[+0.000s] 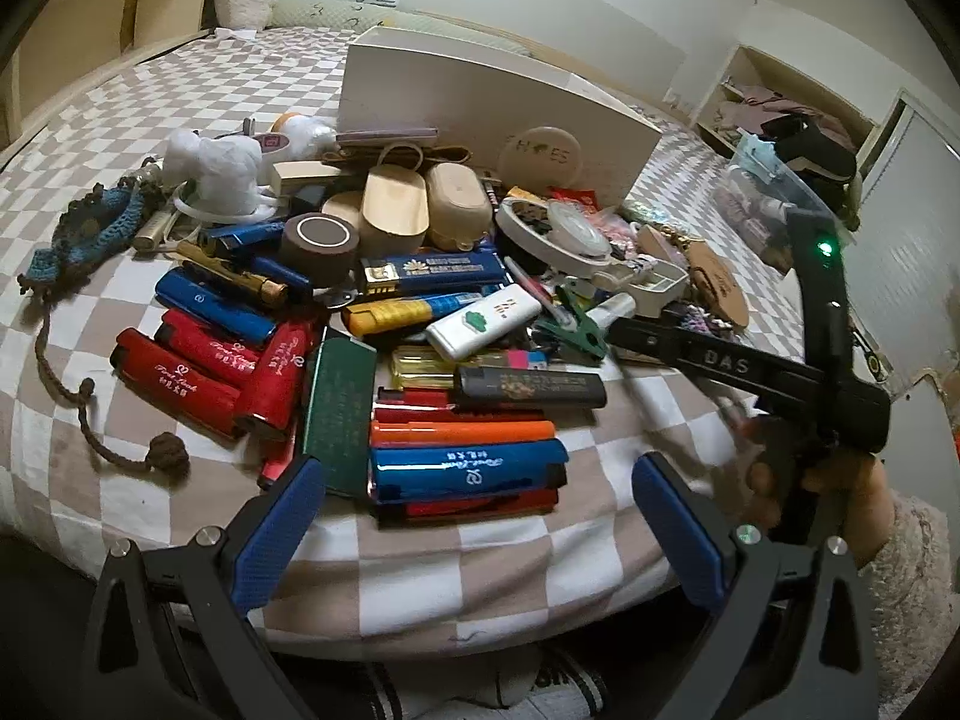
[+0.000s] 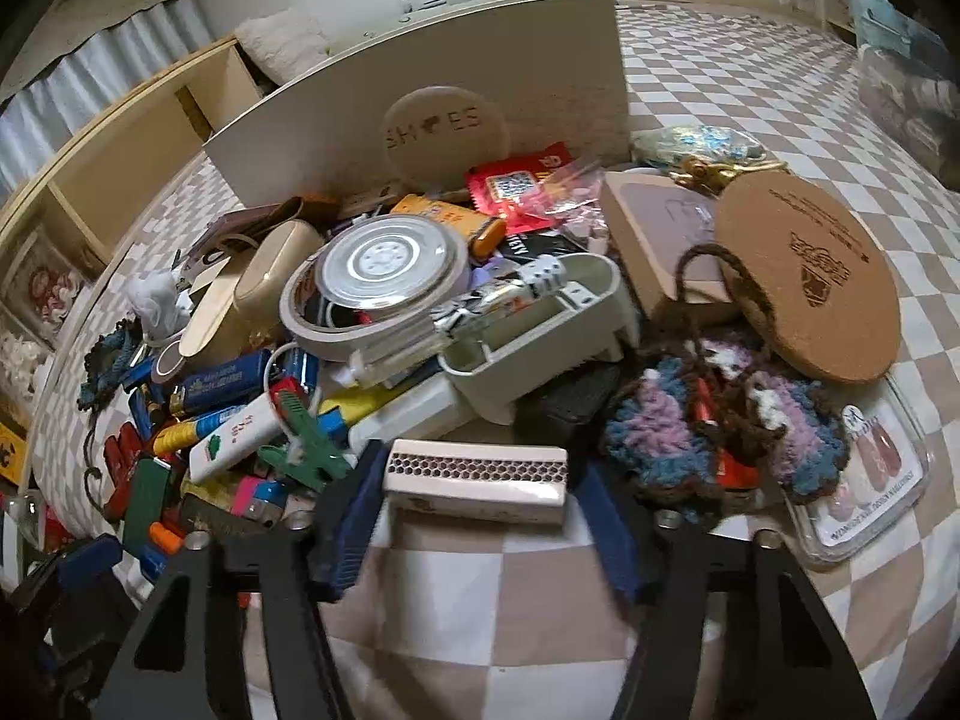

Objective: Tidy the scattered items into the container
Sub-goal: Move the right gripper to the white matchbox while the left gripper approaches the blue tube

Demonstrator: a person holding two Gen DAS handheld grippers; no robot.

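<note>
A pile of small items lies on a checkered bedsheet in front of a white shoe box [image 1: 480,102], which also shows in the right wrist view [image 2: 420,90]. My left gripper [image 1: 480,516] is open just short of a blue lighter [image 1: 468,471], with several red, blue and orange lighters around it. My right gripper [image 2: 480,522] is shut on a white matchbox [image 2: 477,477] with a brown striking strip, held at the near edge of the pile. The right gripper's black body [image 1: 750,366] shows at the right of the left wrist view.
A round cork coaster [image 2: 810,276], a crocheted pouch [image 2: 720,432], a white open case [image 2: 540,336], a tape roll [image 2: 372,294] and a green clip [image 2: 306,444] crowd the pile. A clear packet [image 2: 870,480] lies at right. A blue knitted pouch [image 1: 90,234] lies at left.
</note>
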